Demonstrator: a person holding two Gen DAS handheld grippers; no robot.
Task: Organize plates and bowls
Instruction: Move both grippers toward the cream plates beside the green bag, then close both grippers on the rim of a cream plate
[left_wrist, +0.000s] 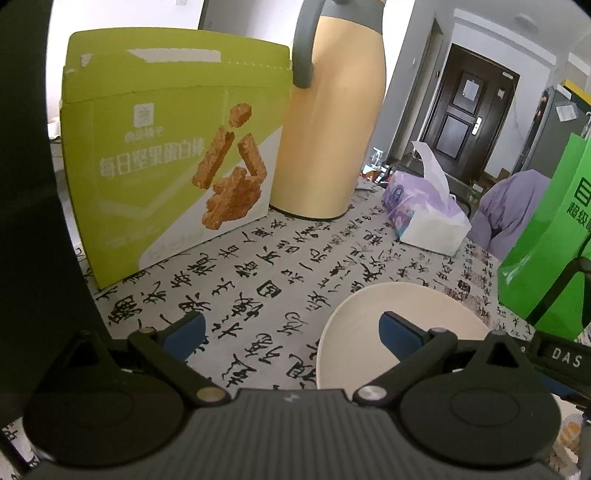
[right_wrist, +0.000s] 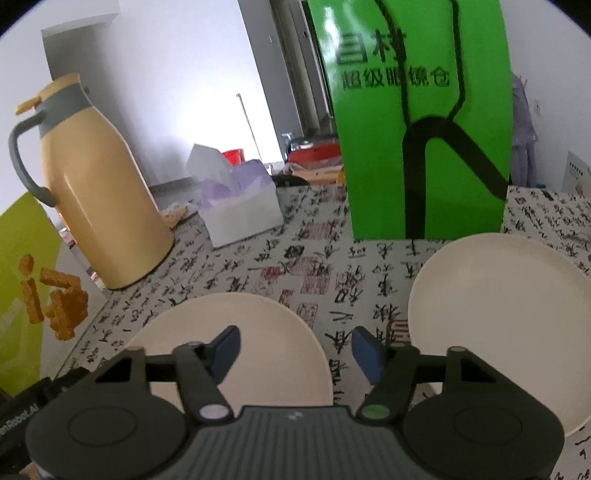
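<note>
Fingers (right_wrist: 225, 345) of the right gripper (right_wrist: 293, 349) are blue-padded and stand partway apart w/ nothing btwn them; left pad sits over the near plate (right_wrist: 258, 332), right pad over bare tablecloth (right_wrist: 288, 266) in the gap btwn the two plates. Whether either pad touches the plate or cloth can't be told. Second plate (right_wrist: 498, 302) lies to the right, apart from the near one, just in front of the green paper bag (right_wrist: 424, 122) w/ black handles. Both plates are cream, round, flat on the calligraphy-print cloth, and look bare. Left gripper (left_wrist: 291, 334) has its pads spread wide, also holding nothing: left pad over cloth, right pad in front of the near plate's (left_wrist: 354, 332) surface. From that view only this one plate shows, lower right, w/ the green bag (left_wrist: 543, 236) past it at the right edge. Further back on the table: yellow thermos jug (left_wrist: 328, 129) w/ grey handle, upright; lime-green snack box (left_wrist: 166, 155) just beside it on its left, upright; tissue pack (left_wrist: 424, 214) w/ a sheet sticking up, to the jug's right. Dark door (left_wrist: 469, 110) shows in the room behind. No bowl can be made out in either view
</note>
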